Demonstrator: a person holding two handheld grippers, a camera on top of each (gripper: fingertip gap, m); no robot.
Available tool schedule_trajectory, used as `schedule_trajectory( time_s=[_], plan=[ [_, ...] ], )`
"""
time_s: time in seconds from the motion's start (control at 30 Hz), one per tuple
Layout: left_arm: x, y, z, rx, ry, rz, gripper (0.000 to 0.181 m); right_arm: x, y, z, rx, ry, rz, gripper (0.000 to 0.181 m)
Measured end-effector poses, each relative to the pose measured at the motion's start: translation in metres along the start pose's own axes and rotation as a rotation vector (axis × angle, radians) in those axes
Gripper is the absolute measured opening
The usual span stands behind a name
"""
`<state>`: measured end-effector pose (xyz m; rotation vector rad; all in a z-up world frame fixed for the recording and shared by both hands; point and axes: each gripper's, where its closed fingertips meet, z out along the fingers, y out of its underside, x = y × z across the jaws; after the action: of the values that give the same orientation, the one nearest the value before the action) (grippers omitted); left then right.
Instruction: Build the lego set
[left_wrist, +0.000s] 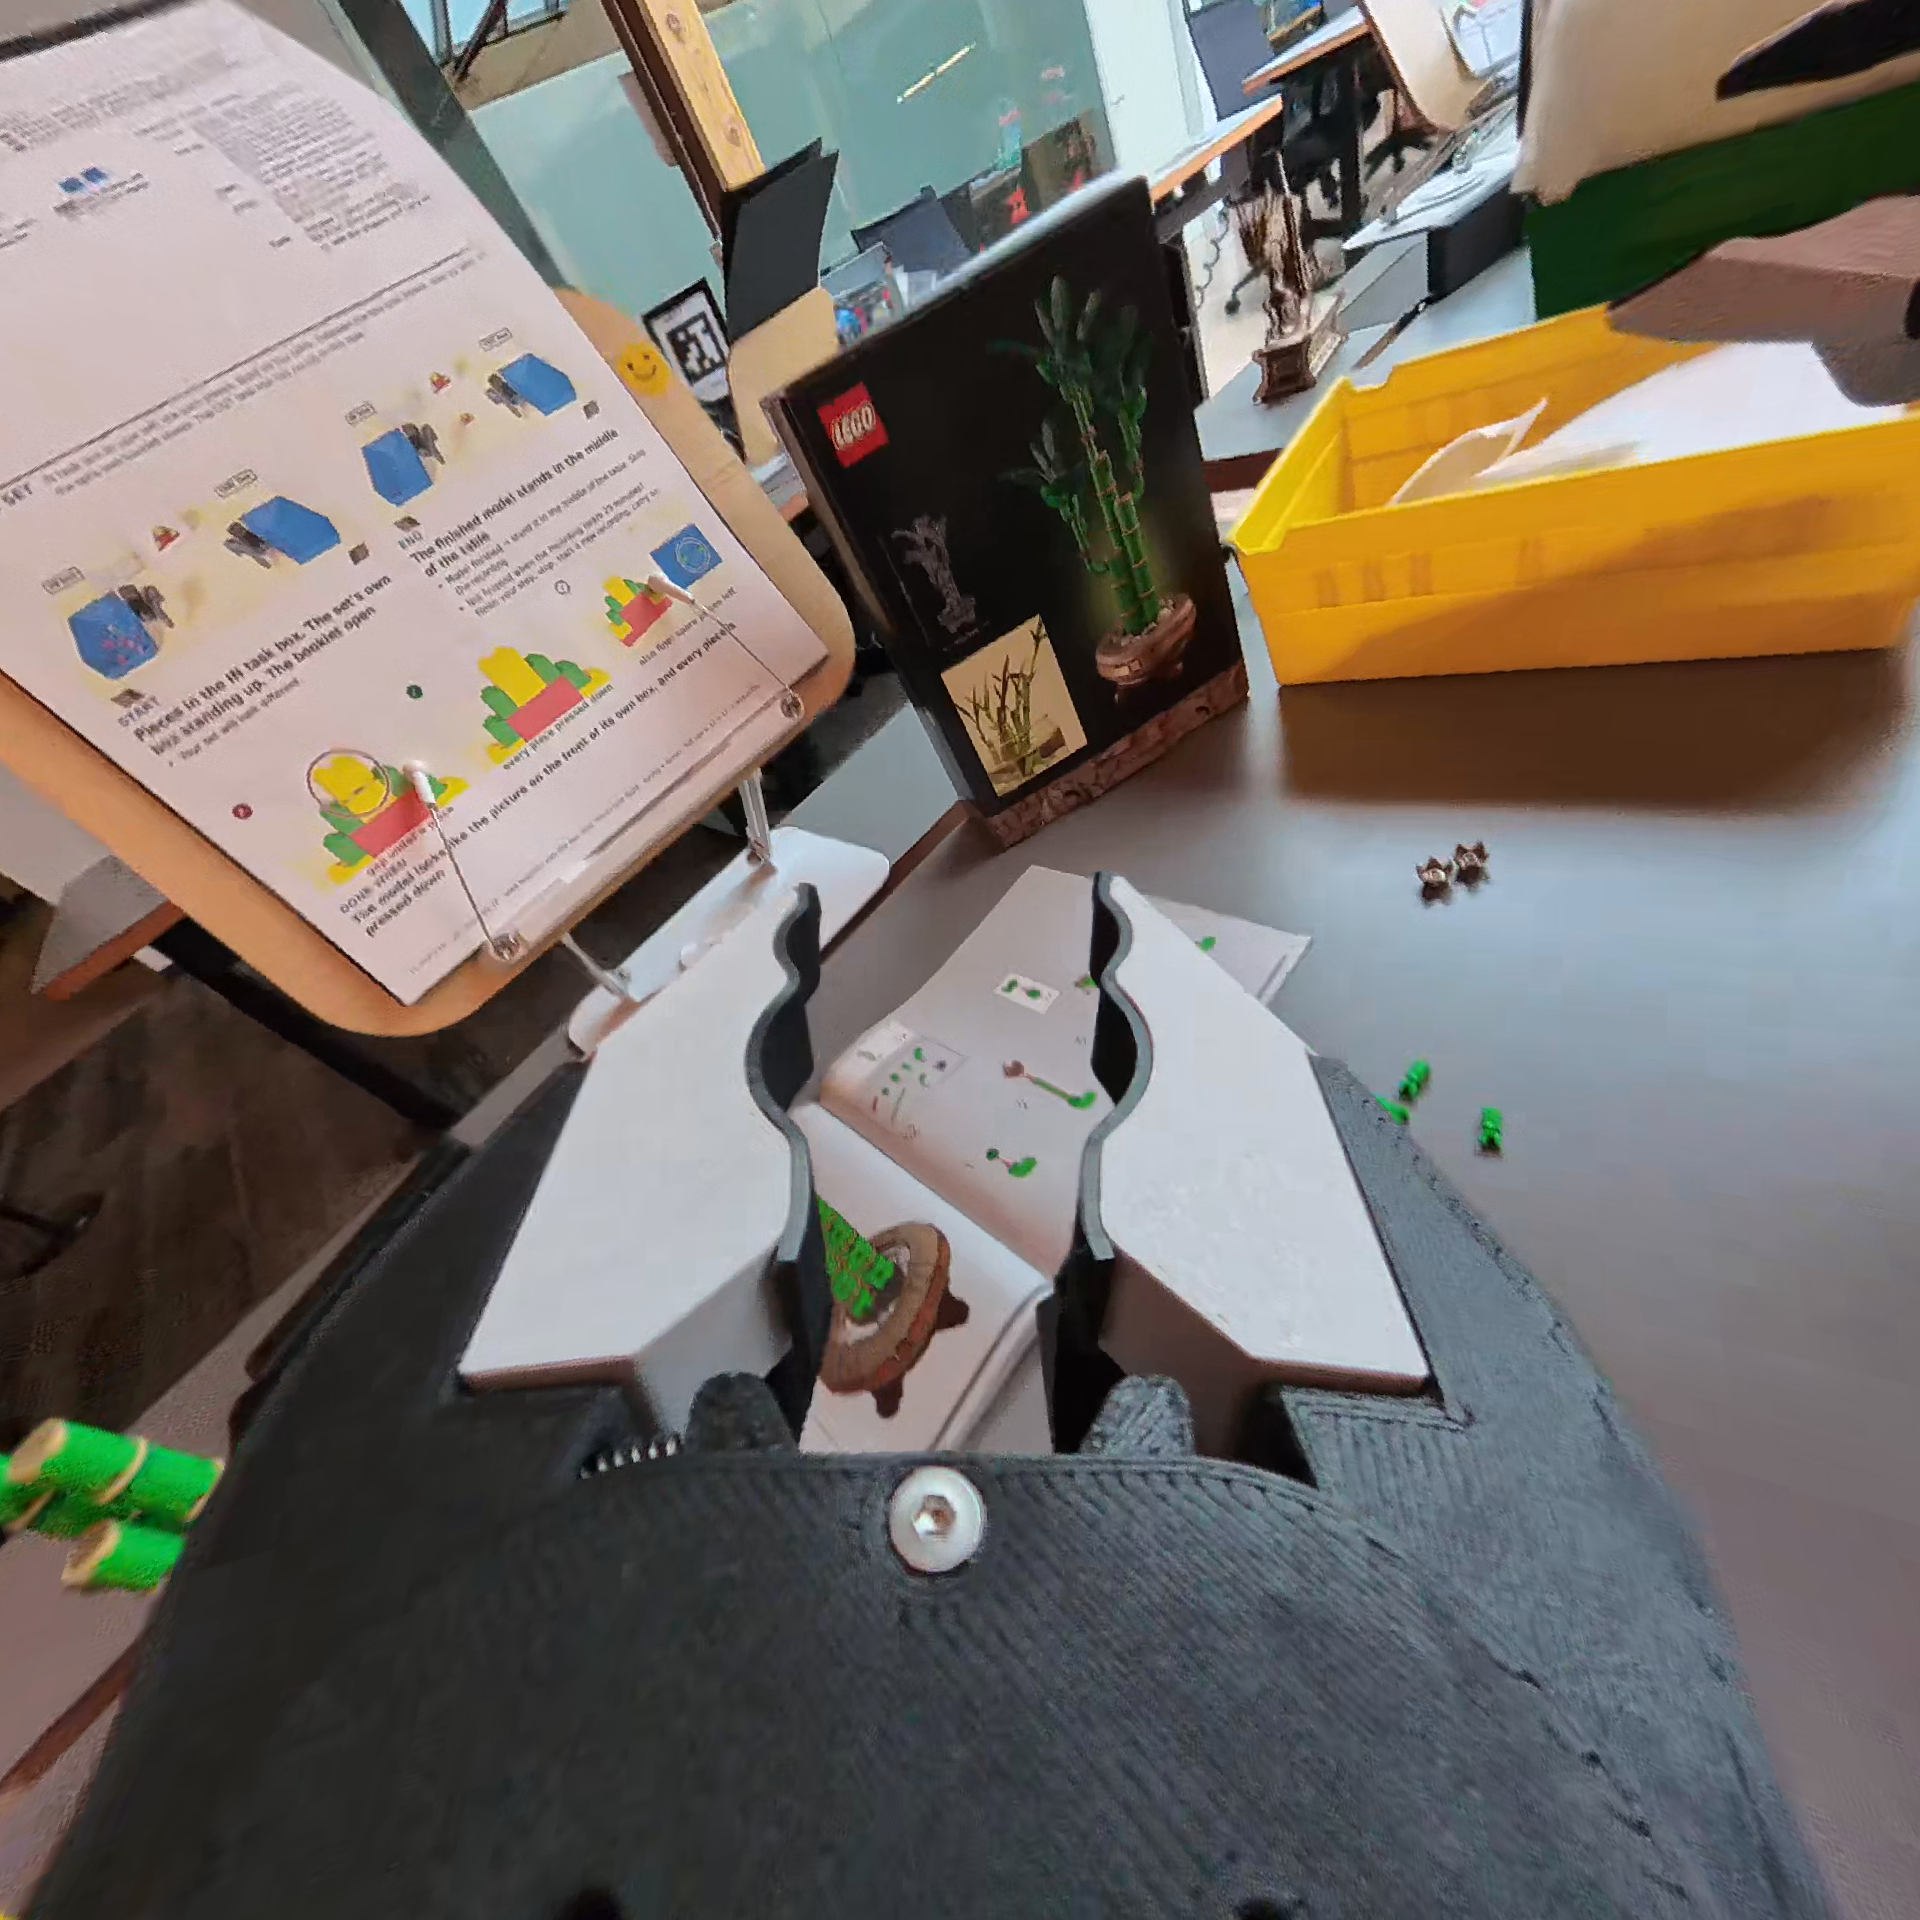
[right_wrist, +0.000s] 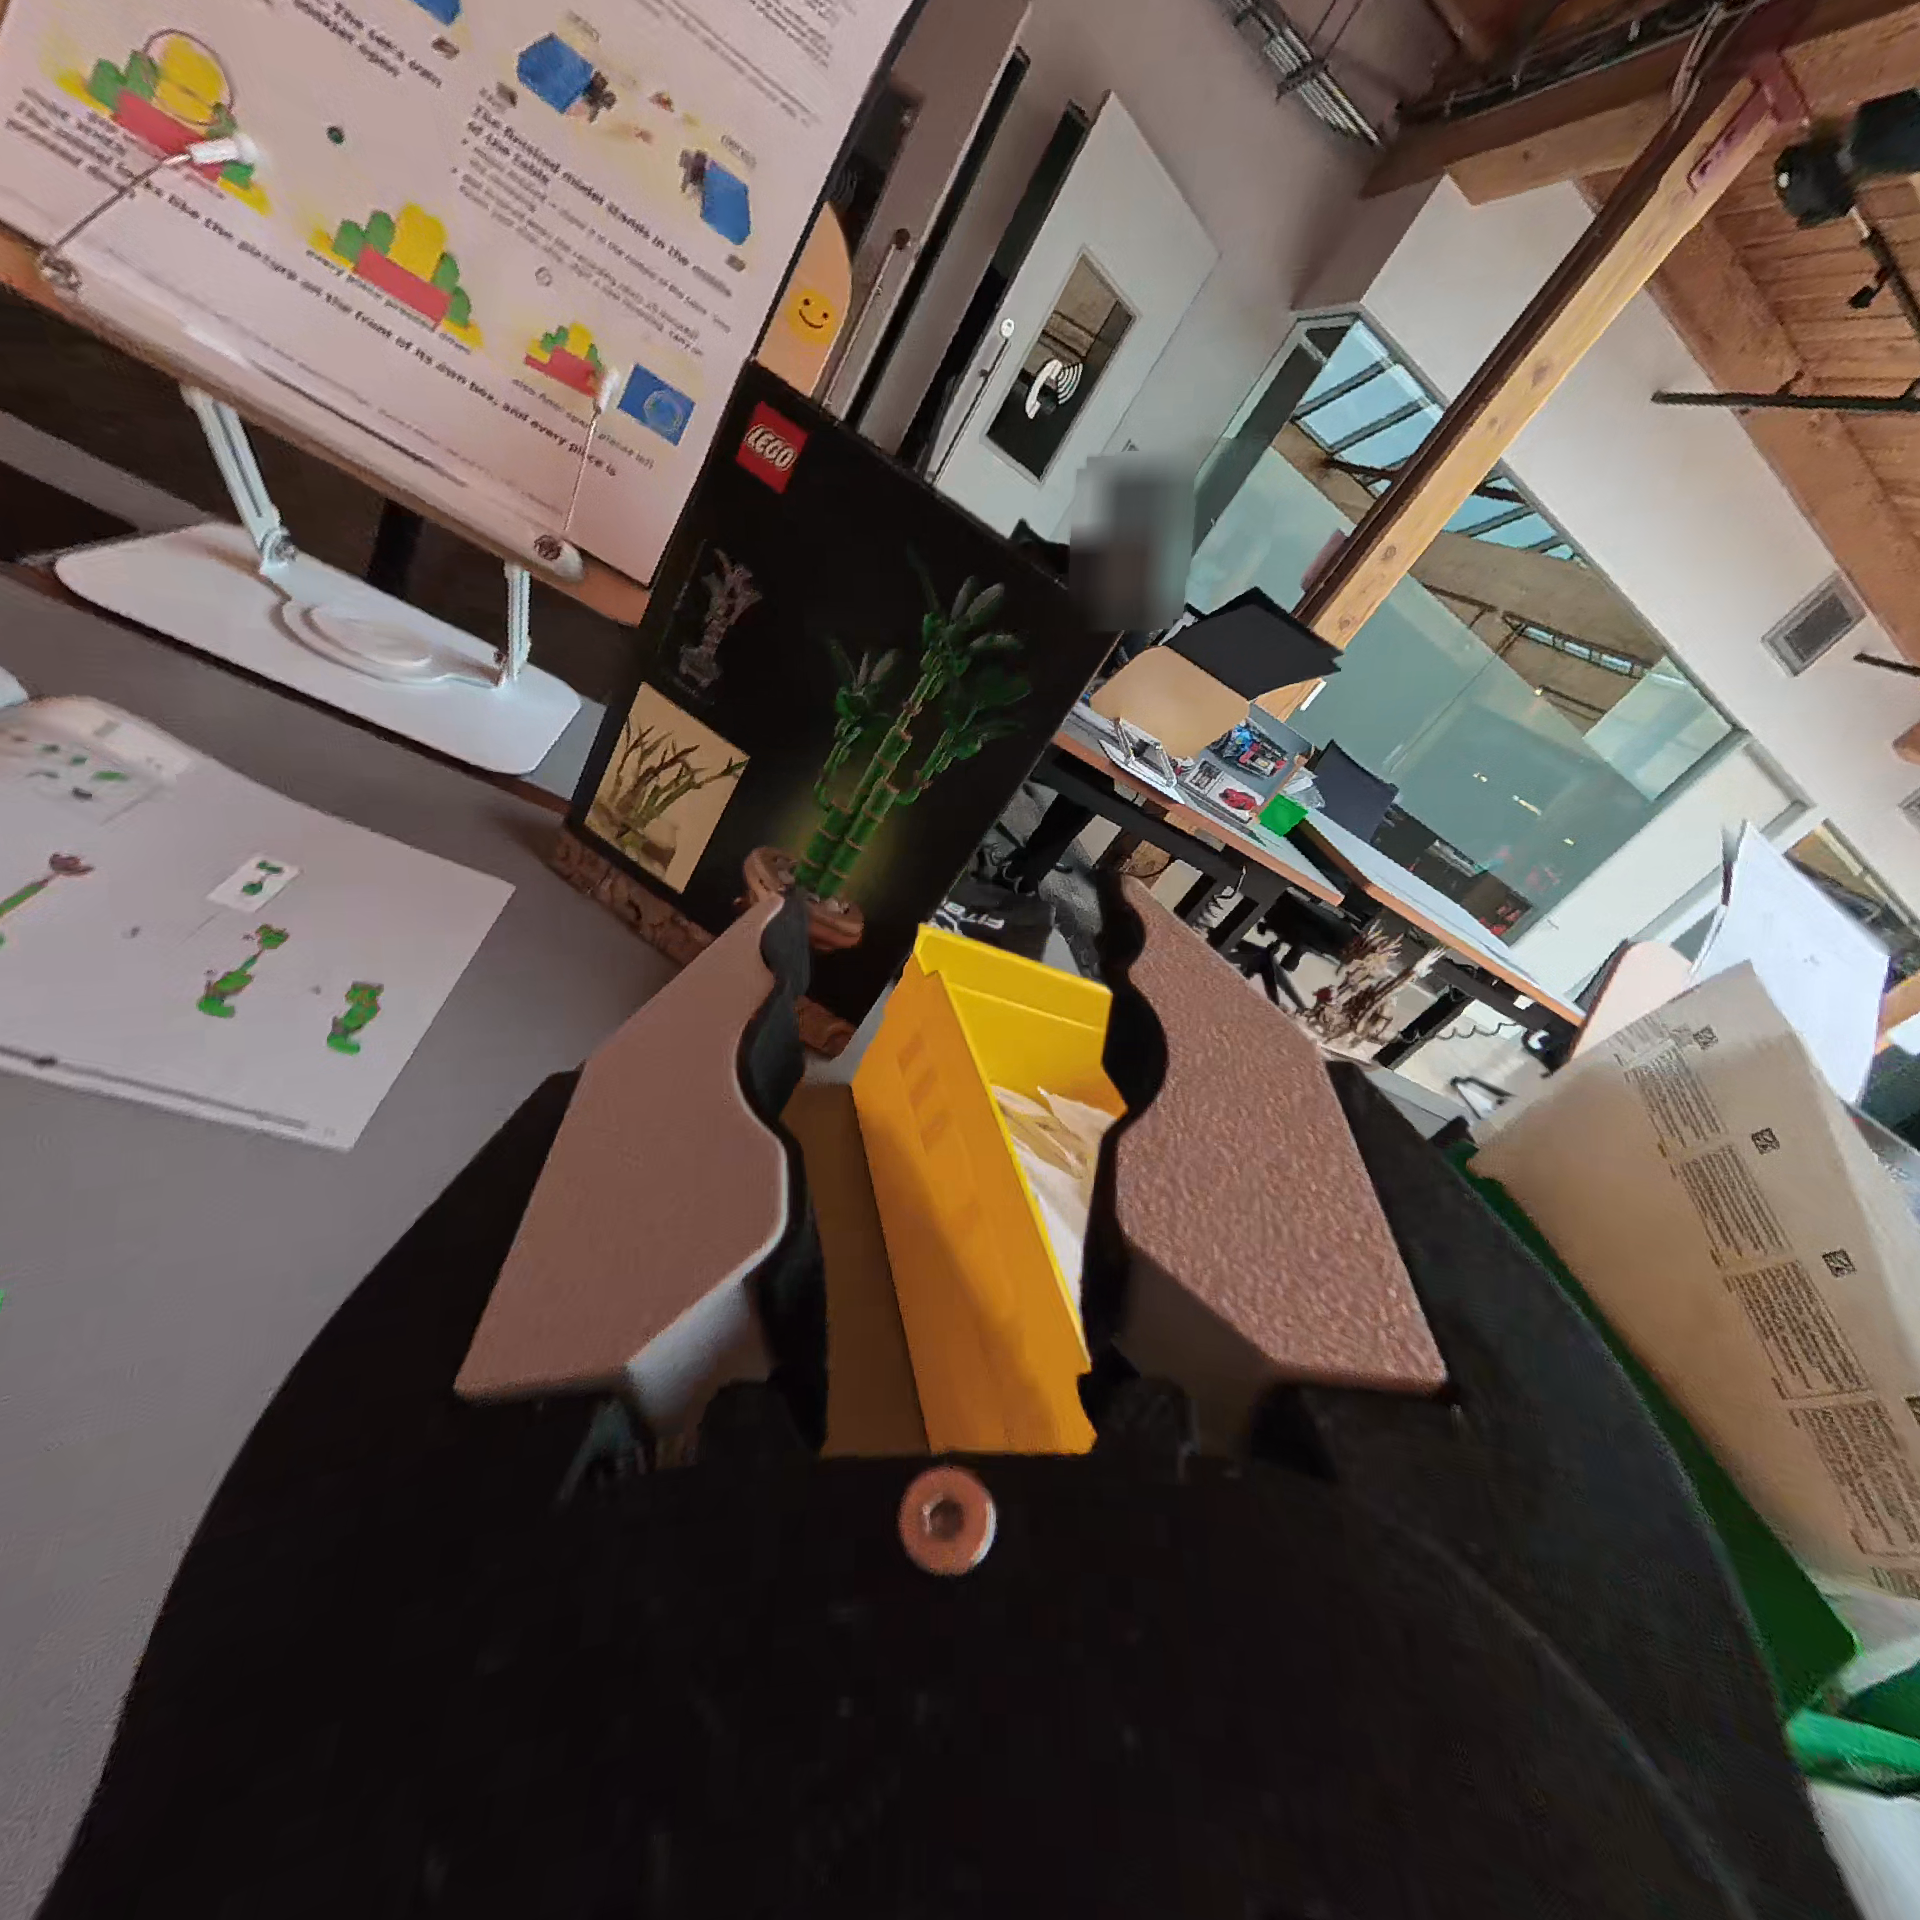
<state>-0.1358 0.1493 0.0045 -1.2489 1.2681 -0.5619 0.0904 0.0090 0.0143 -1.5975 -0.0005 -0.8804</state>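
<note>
Left wrist view: green bamboo stalk pieces lie at the far left edge, below a stand-mounted instruction sheet. The left gripper hangs wide open and empty over the open instruction booklet on the dark table. The set's black box stands upright behind; small green pieces and two brown ones are scattered to the right, near a yellow bin. The right gripper, jaws equally parted and holding nothing, points at that bin.

Printed set box, instruction sheet
</note>
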Motion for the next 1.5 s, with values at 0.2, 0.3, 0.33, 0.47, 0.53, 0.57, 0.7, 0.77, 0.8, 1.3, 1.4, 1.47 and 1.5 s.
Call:
schedule_trajectory(
  time_s=[0.2,0.3,0.33,0.47,0.53,0.57,0.7,0.77,0.8,1.3,1.4,1.47,1.5],
  plan=[
    [-0.01,-0.032,0.037,0.024,-0.032,-0.042,0.056,0.012,-0.027,0.061,-0.062,0.015,0.092,0.058],
    [-0.005,-0.01,0.047,0.04,-0.021,-0.114,0.051,0.0,-0.005,0.076,-0.096,0.042,0.114,0.058],
    [-0.003,0.004,0.05,0.021,-0.014,-0.109,0.05,-0.01,0.005,0.078,-0.088,0.026,0.14,0.057],
    [-0.009,0.044,0.054,-0.08,-0.056,-0.059,0.051,-0.049,0.039,0.084,-0.116,-0.079,0.052,0.053],
    [-0.011,0.044,0.055,-0.083,-0.044,-0.077,0.052,-0.047,0.03,0.084,-0.067,-0.074,0.031,0.051],
    [-0.011,0.044,0.055,-0.084,-0.03,-0.093,0.052,-0.049,0.029,0.083,-0.058,-0.098,0.06,0.049],
    [-0.016,0.05,0.048,-0.09,-0.001,-0.149,0.05,-0.066,0.029,0.081,-0.074,-0.217,0.108,0.047],
    [-0.028,0.06,0.039,-0.111,-0.028,-0.129,0.049,-0.079,0.031,0.081,-0.079,-0.289,0.086,0.045],
    [-0.037,0.066,0.032,-0.123,-0.051,-0.115,0.047,-0.085,0.034,0.082,-0.095,-0.319,0.085,0.045],
    [-0.107,0.039,-0.026,-0.051,-0.171,-0.065,0.036,-0.146,0.035,0.084,-0.097,-0.511,0.099,0.037],
    [-0.149,0.002,-0.086,-0.034,-0.31,0.048,0.032,-0.142,0.036,0.087,-0.079,-0.493,0.106,0.037],
    [-0.177,0.002,-0.135,-0.073,-0.365,0.077,0.03,-0.141,0.039,0.088,-0.085,-0.491,0.1,0.037],
    [-0.193,0.009,-0.16,-0.108,-0.405,0.08,0.031,-0.141,0.041,0.088,-0.088,-0.493,0.096,0.037]
  ],
)
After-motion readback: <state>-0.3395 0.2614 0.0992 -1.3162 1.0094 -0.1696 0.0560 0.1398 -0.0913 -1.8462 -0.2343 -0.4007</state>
